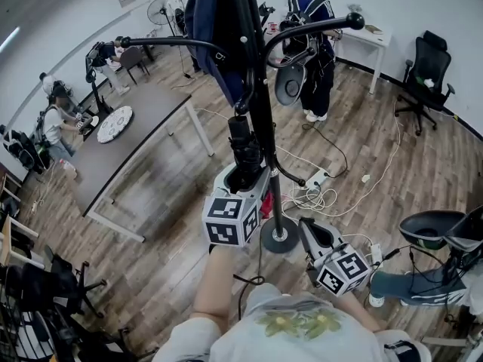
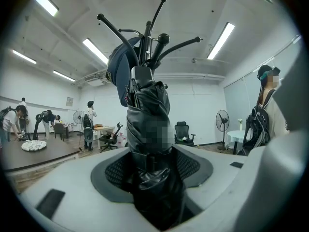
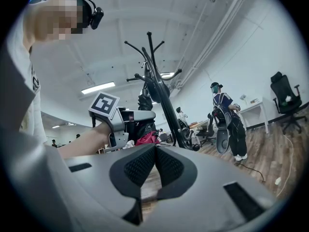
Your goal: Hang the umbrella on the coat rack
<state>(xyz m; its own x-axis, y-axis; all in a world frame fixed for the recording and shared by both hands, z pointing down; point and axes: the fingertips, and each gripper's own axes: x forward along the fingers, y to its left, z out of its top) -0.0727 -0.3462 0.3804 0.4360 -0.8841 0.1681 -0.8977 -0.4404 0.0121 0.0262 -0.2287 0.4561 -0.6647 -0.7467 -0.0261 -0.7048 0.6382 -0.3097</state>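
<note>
A folded black umbrella [image 1: 243, 148] stands upright beside the black pole of the coat rack [image 1: 260, 119]. My left gripper [image 1: 243, 178] is shut on the umbrella's lower part. In the left gripper view the umbrella [image 2: 147, 124] fills the gap between the jaws of the left gripper [image 2: 152, 163], and the coat rack's hooks [image 2: 159, 37] rise behind it. A dark blue garment [image 2: 118, 69] hangs on the rack. My right gripper [image 1: 309, 228] hovers low near the rack's round base [image 1: 279, 240]. In its own view the right gripper [image 3: 155, 151] is shut and holds nothing.
A long grey table [image 1: 143, 127] with a patterned plate [image 1: 115, 124] stands to the left. Cables and a power strip [image 1: 317, 179] lie on the wooden floor behind the rack. A person with a backpack [image 1: 313, 44] stands near a white desk [image 1: 370, 40]. An office chair [image 1: 426, 74] is at the far right.
</note>
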